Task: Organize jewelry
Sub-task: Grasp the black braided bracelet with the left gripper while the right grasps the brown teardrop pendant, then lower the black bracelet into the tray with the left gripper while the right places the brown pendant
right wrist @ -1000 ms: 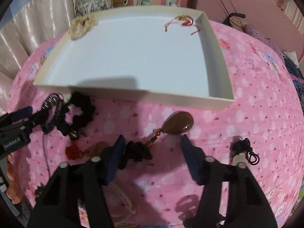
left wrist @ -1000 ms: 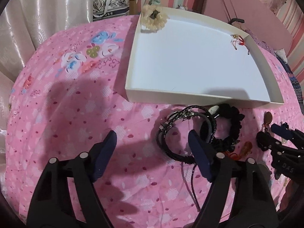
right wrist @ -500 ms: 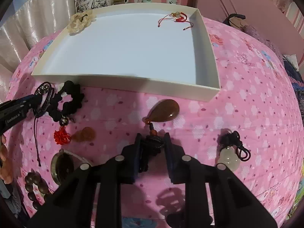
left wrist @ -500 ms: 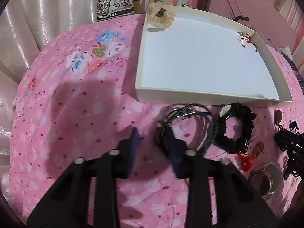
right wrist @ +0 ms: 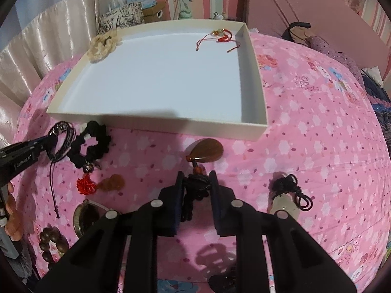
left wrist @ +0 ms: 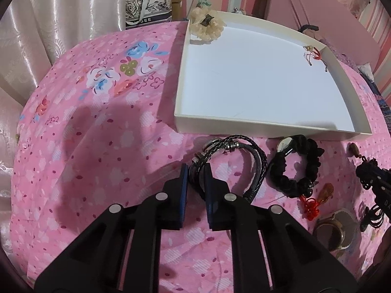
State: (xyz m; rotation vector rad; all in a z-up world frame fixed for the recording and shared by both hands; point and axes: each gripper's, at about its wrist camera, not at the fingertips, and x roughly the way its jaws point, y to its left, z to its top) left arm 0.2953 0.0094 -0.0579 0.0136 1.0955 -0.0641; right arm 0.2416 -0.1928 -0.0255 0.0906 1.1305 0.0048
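A shallow white tray [left wrist: 264,124] [right wrist: 151,118] lies on the pink floral bedspread. It holds a cream fabric flower [left wrist: 207,24] [right wrist: 102,45] and a red string charm [left wrist: 315,55] [right wrist: 220,36]. My left gripper [left wrist: 196,171] is shut on the black braided cord bracelets [left wrist: 256,161], which also show in the right wrist view [right wrist: 61,139]. My right gripper [right wrist: 196,178] is shut on the black knotted cord of the brown teardrop pendant [right wrist: 207,150].
On the bedspread before the tray lie a black scrunchie [left wrist: 295,168] [right wrist: 92,144], an amber gourd charm with red knot [right wrist: 110,183], a round bronze piece [left wrist: 334,229] [right wrist: 84,216], wooden beads [right wrist: 50,239] and a pale jade pendant [right wrist: 284,205]. Curtains hang at the left.
Both grippers have gone from wide open to shut: the left closed on the black bracelets, the right on the pendant's cord.
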